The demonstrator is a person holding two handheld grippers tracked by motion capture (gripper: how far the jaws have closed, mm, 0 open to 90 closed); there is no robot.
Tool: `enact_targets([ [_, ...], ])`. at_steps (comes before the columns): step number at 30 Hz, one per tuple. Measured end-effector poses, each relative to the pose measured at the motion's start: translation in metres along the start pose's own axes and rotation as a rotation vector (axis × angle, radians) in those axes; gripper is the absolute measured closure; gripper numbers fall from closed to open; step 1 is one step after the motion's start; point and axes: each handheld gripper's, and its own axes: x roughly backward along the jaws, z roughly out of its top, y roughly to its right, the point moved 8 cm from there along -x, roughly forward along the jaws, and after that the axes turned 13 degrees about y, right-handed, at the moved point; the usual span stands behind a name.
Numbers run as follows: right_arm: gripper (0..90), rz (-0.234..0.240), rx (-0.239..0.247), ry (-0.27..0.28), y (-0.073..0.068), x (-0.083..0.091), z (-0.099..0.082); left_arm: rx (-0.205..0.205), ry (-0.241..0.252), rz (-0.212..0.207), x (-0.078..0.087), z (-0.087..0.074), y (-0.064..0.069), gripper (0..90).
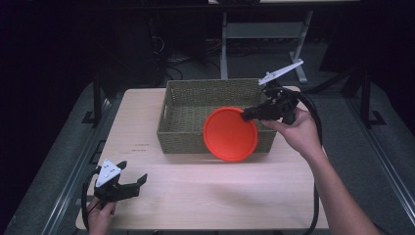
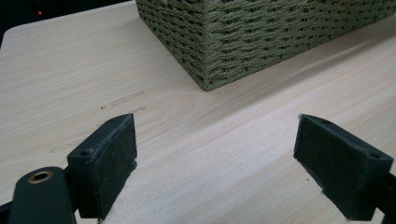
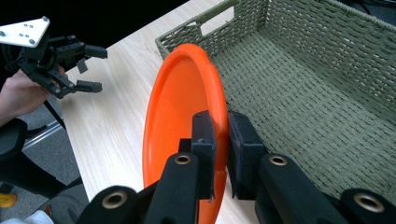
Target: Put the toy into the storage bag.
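Resting on a pale wooden desk, a woven basket waiting, orange plate hanging tilted over its front rim, likely for loading, pinched edgewise by the clamped right claw, left claw idling wide open, empty.

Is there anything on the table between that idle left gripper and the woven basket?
No. The high view shows bare wooden table between the left gripper and the basket.
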Motion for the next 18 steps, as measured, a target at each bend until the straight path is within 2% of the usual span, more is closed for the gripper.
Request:
enact_targets([
  [10,81.9,-0.013,-0.025,0.003,0.010,-0.005,0.011,0.004,0.006,0.001,0.000,0.001,0.000,12.8],
  [18,81.9,-0.037,-0.064,0.023,0.028,-0.003,0.018,0.001,0.004,0.000,0.001,0.001,0.000,12.8],
])
